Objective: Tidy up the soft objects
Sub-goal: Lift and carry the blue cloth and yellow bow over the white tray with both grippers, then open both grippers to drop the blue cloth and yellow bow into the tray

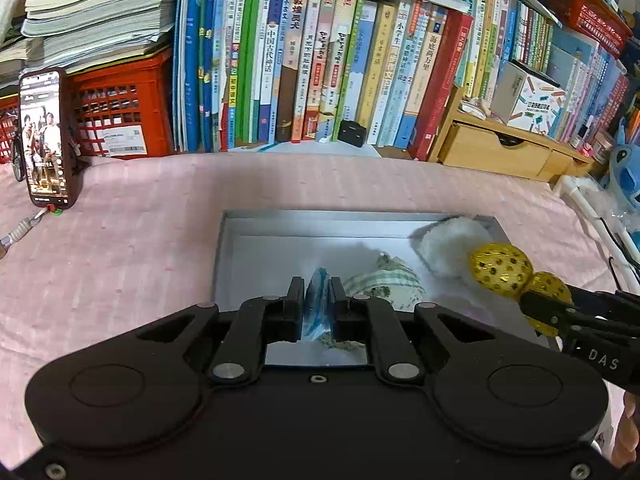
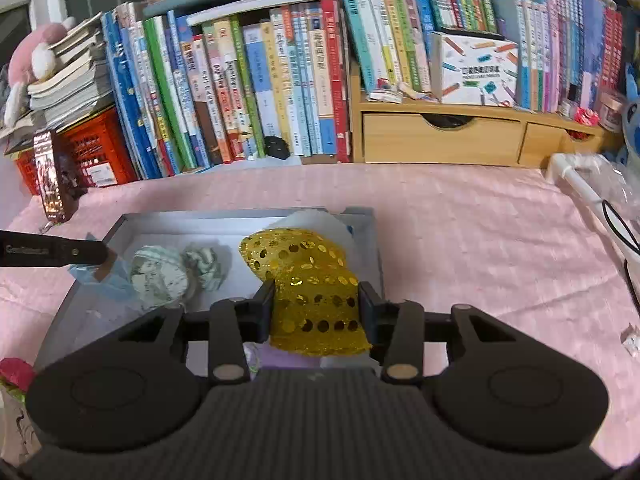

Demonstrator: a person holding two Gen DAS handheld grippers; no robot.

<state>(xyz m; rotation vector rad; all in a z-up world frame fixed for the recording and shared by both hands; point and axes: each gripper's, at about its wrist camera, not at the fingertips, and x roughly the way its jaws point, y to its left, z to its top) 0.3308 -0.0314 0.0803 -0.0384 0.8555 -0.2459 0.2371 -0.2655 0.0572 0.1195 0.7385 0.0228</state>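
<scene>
A shallow grey box (image 1: 340, 216) lies on the pink cover. My left gripper (image 1: 316, 292) hangs over its near left part, shut on a thin blue cloth (image 1: 318, 304). Beside it in the box rests a rolled green-and-white cloth (image 1: 380, 284), with a white fluffy piece (image 1: 448, 240) in the far right corner. In the right wrist view my right gripper (image 2: 316, 300) is shut on a gold sequinned cloth (image 2: 312, 280) over the box's right half (image 2: 200, 216). Two green-and-white bundles (image 2: 160, 276) lie to its left, where the left gripper (image 2: 102, 258) holds the blue cloth (image 2: 100, 280).
A pink cover (image 2: 460, 220) spreads around the box. Behind it stand a row of books (image 1: 320, 72), a red crate (image 1: 116, 116), a phone on a stand (image 1: 46, 140) and a wooden drawer shelf (image 2: 440, 136). A white bar and black cable (image 2: 576, 180) edge the right side.
</scene>
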